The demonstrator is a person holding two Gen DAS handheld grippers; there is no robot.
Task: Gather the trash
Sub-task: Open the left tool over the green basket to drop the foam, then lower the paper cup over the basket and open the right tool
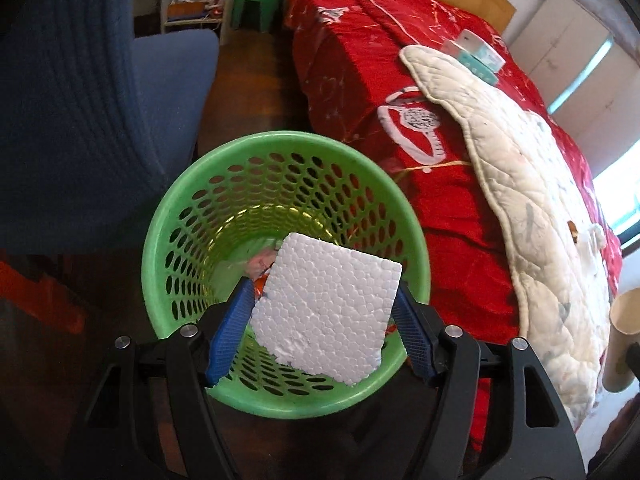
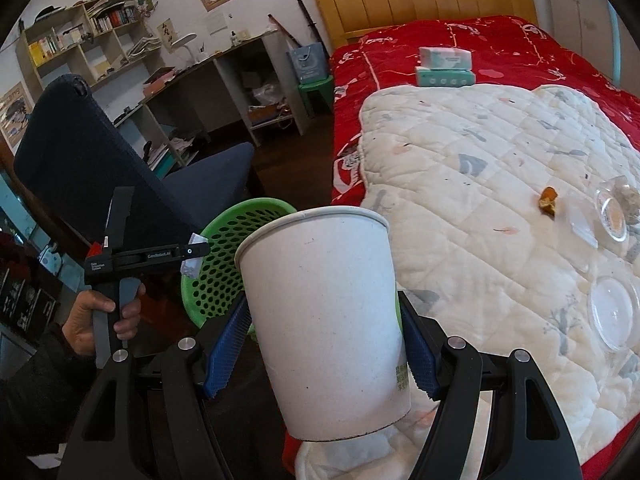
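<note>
Big red bed (image 2: 500, 52) filled the room ahead and to the right of the right tongs (image 2: 324, 344), and a white quilt (image 2: 480, 184) lay spread over it, out past those tongs on the right side. A dark blue chair (image 1: 80, 120) stood off to the left of the left tongs (image 1: 324, 312), beside the bed. And there was the green bin (image 1: 200, 200), sitting on the floor between chair and bed, right under and ahead of the left tongs, a bit of crumpled rubbish already showing at its bottom. In the right wrist view the same bin (image 2: 216, 264) sat just left of the right tongs, partly behind them.

Now the grips: the right tongs were clenched on a white paper cup (image 2: 324, 320), held upright and a touch tilted, blue pads pressing both of its sides, over the edge of the bed. The left tongs were grasping a white foam slab (image 1: 324, 312), pinched at its two side edges and hanging over the mouth of the bin. The left hand (image 2: 100, 320) squeezed its handle off to the left of the right tongs.

Further out on the quilt, up and right of the right tongs, lay clear plastic lids (image 2: 612, 312) and a small orange scrap (image 2: 547, 199). Two tissue packs (image 2: 445, 67) were stacked on the bed beyond the quilt.
</note>
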